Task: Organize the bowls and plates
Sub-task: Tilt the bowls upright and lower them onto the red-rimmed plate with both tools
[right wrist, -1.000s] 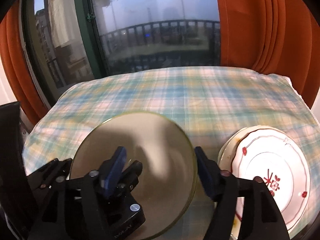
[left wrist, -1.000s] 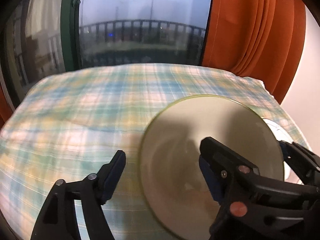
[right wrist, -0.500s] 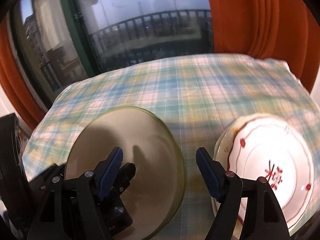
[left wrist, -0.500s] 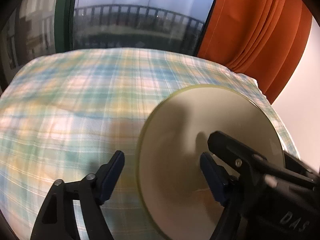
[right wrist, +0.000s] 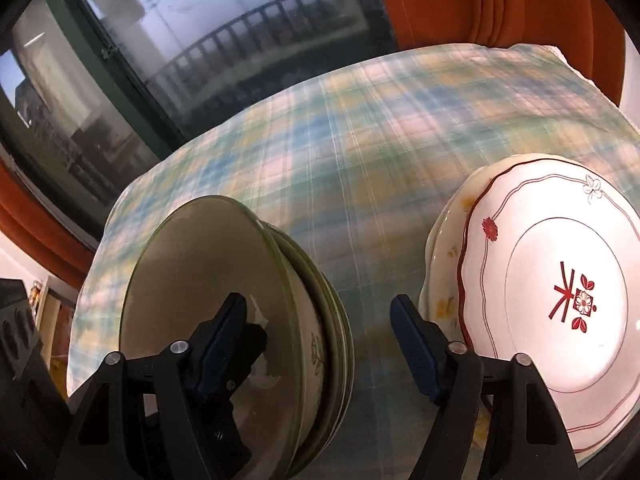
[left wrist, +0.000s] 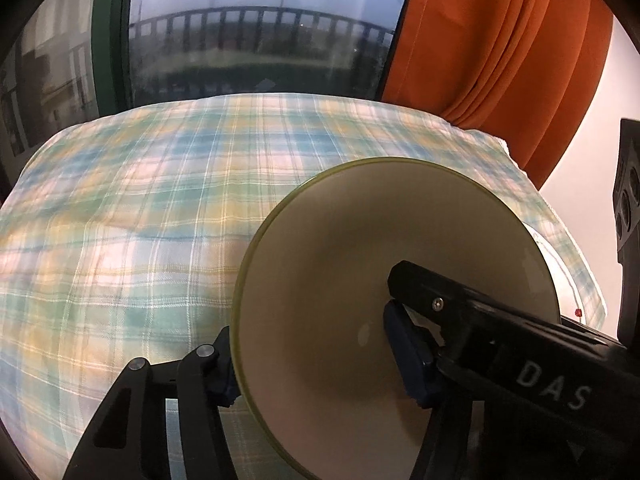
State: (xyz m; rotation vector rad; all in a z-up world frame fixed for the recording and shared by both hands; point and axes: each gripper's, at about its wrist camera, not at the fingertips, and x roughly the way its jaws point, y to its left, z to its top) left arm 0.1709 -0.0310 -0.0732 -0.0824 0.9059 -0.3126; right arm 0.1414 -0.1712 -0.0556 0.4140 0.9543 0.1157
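My left gripper [left wrist: 312,360] is shut on the rim of an olive-green bowl [left wrist: 360,280] and holds it tilted above the plaid tablecloth [left wrist: 160,200]. In the right wrist view the same bowl [right wrist: 192,288] shows as the top of a small nested stack of green bowls, with the left gripper's finger inside it. My right gripper [right wrist: 320,344] is open and empty between that stack and a stack of white plates [right wrist: 560,300] with red trim on the right.
The table's far edge meets a window [left wrist: 240,40] and orange curtains [left wrist: 500,40]. The tablecloth's right edge drops off near the plates. A black device [right wrist: 16,344] stands at the left.
My left gripper closed on the green bowl's rim and tilted it. My right gripper pulled back and swung right; the plates look closer.
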